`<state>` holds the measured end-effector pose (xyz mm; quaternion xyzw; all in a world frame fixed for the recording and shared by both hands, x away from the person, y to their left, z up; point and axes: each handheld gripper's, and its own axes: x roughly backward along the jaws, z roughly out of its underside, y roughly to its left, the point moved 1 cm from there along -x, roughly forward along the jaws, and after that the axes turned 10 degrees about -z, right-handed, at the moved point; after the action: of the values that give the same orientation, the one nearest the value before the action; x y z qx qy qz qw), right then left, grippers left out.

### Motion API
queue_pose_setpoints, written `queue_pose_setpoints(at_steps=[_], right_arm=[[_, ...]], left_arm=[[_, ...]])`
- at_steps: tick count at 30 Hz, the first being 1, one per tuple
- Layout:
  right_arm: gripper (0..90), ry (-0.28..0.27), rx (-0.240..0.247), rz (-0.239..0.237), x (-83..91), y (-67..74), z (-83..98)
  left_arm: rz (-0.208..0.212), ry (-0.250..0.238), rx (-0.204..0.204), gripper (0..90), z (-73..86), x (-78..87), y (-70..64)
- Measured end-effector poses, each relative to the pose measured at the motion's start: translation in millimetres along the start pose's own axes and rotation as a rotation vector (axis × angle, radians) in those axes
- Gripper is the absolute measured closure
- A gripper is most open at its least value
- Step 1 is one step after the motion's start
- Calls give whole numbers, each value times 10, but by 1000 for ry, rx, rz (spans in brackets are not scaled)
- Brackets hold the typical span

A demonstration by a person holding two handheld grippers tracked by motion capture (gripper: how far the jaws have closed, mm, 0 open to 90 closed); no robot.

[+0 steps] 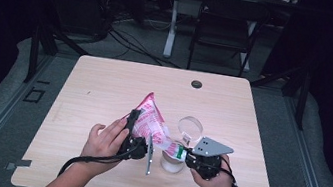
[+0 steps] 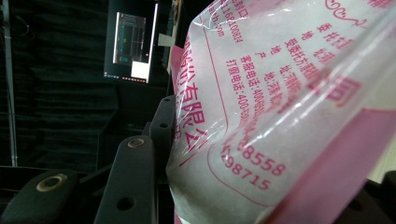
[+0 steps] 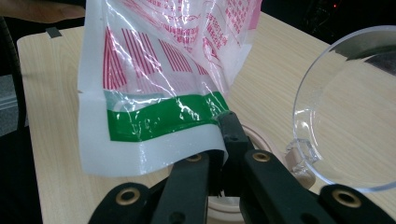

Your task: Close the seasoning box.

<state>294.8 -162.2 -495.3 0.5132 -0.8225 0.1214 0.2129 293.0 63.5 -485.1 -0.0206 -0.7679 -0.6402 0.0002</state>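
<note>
Both grippers hold one pink-and-white printed plastic bag (image 1: 150, 119) above the middle of the wooden table (image 1: 105, 84). Left gripper (image 1: 132, 129) clamps the bag's body from the left side, jaws partway closed with the film bulging between them; in the left gripper view the bag (image 2: 280, 107) presses against the inner black jaw, pink print and digits readable. Right gripper (image 1: 185, 154) pinches the bag's lower end, jaws fully closed on the white edge next to the green band (image 3: 163, 119); in the right gripper view the bag (image 3: 154, 60) hangs tilted, mouth end down. That end sits right over a small clear jar (image 1: 171, 162) standing on the table between the two hands; whether the bag touches the rim, can't tell. The jar's hinged clear lid (image 1: 190, 126) stands flipped open behind it, seen large at the right of the right gripper view (image 3: 345, 107). Small black round grommet (image 1: 197, 84) at the table's far edge. A dark folding chair (image 1: 225, 27) stands on the floor beyond the table.
</note>
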Motion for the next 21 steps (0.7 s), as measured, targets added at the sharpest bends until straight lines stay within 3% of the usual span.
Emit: queue_pose_setpoints(at_steps=[21], right_arm=[[900,-3,-1,-1,7,-2,-2]], left_arm=[[-13,-13,-6,596,-18,-4,25]])
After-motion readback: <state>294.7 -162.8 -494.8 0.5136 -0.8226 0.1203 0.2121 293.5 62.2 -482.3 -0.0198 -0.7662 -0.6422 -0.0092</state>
